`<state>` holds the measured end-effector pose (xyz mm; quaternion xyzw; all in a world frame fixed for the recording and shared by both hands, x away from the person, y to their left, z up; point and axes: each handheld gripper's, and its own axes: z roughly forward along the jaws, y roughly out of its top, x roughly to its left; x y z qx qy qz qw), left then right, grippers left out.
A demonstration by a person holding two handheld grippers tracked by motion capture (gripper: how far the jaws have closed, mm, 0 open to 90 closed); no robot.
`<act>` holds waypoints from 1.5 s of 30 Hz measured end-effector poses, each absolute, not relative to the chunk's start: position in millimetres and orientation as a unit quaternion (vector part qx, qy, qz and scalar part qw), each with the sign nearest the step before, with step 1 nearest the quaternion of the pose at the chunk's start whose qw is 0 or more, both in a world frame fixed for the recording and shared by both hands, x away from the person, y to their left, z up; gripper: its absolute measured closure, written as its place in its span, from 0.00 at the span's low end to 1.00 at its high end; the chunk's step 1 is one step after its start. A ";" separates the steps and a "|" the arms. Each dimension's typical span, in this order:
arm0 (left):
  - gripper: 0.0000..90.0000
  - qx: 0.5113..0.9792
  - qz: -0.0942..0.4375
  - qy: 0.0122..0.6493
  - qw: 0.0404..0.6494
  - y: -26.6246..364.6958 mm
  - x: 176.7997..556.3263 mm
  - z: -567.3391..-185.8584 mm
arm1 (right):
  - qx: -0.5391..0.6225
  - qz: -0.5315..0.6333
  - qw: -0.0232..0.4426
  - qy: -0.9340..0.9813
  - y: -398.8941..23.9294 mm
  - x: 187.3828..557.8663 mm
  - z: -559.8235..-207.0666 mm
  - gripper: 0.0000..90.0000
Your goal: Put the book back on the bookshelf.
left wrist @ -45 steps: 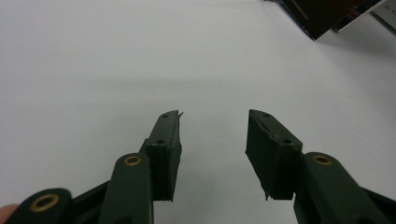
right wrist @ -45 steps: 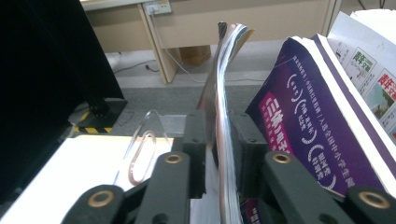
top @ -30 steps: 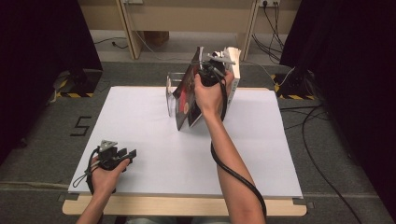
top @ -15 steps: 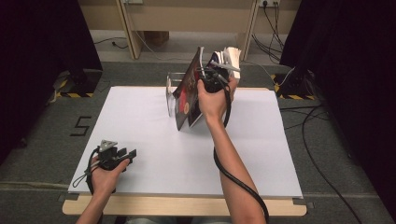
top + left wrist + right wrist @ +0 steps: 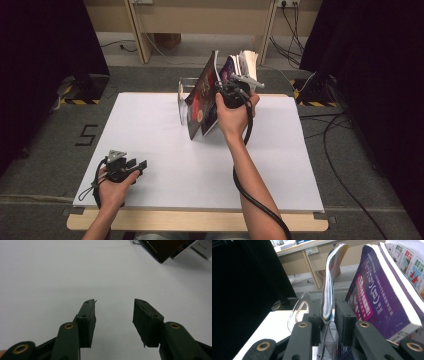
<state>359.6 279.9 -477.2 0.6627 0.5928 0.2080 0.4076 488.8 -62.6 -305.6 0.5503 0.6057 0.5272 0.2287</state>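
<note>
A thin glossy magazine (image 5: 329, 282) with a dark red cover (image 5: 202, 95) stands upright in a clear book stand (image 5: 298, 308) at the far middle of the white table (image 5: 150, 125). My right gripper (image 5: 328, 303) (image 5: 223, 84) has that magazine's edge between its jaws. They have just been opening, and the sheet leans on the left pad (image 5: 315, 322). A thick purple book (image 5: 374, 297) (image 5: 227, 67) stands right of it. My left gripper (image 5: 140, 164) (image 5: 114, 302) rests open at the front left with nothing between its pads.
More white-covered books (image 5: 247, 60) lean at the stand's right end. Beyond the table's far edge are a grey floor, wooden furniture legs (image 5: 137, 30) and cables (image 5: 330, 120). Dark curtains hang at both sides.
My right hand has shifted slightly to the right and lower at the books, and its jaws have spread a little around the magazine. The left hand has stayed put.
</note>
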 end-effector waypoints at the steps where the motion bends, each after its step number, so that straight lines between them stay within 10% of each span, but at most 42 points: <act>1: 0.58 0.662 0.208 0.593 0.408 279.9 359.6 -477.2 | 0.549 0.529 0.230 0.604 -63.6 486.9 -306.3 0.84; 21: 0.58 0.664 0.207 0.592 0.408 278.4 359.5 -477.3 | 0.542 0.535 0.231 0.606 -52.4 492.5 -304.8 0.96; 45: 0.58 0.665 0.207 0.590 0.409 278.0 359.7 -477.9 | 0.561 0.527 0.237 0.593 -68.2 485.8 -319.2 0.86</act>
